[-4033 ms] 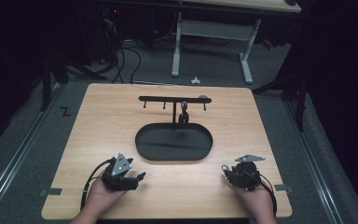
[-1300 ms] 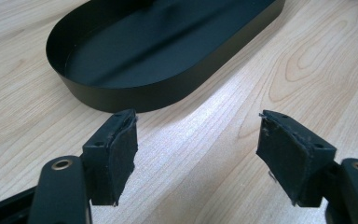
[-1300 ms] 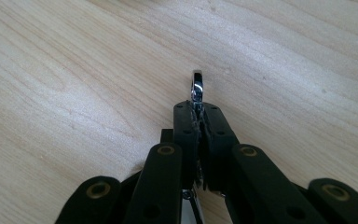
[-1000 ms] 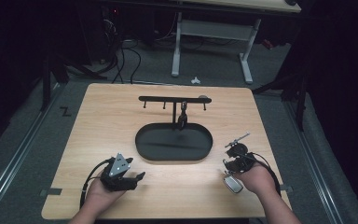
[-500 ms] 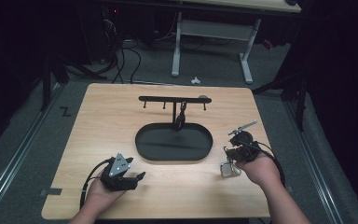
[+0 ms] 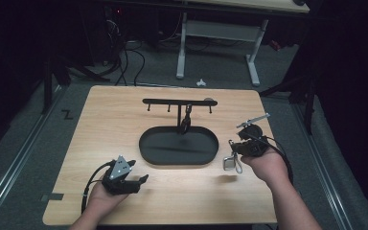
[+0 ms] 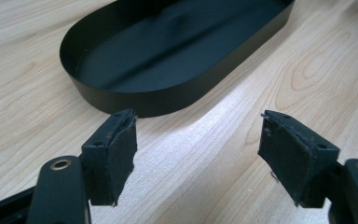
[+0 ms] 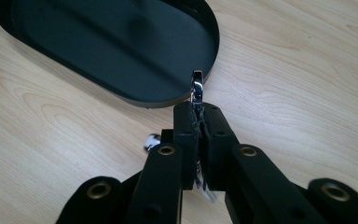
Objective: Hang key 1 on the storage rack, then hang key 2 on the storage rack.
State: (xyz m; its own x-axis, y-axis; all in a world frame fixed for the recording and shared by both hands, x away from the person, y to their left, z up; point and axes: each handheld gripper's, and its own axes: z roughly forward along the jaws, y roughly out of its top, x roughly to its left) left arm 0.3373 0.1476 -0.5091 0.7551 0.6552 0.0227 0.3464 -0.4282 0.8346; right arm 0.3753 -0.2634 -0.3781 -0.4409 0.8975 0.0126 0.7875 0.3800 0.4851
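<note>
The right gripper [image 6: 234,149] is clamped on a small chrome ring [image 8: 196,88] just right of the black oval tray [image 6: 146,152]; its own view shows the metal edge-on (dangling silver pieces appear from above). The left gripper [image 7: 198,149] rests gaping over bare wood near the tray's rim

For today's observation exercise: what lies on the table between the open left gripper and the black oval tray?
Nothing: bare wood separates the left gripper from the tray in the left gripper view, and the high view agrees.
</note>
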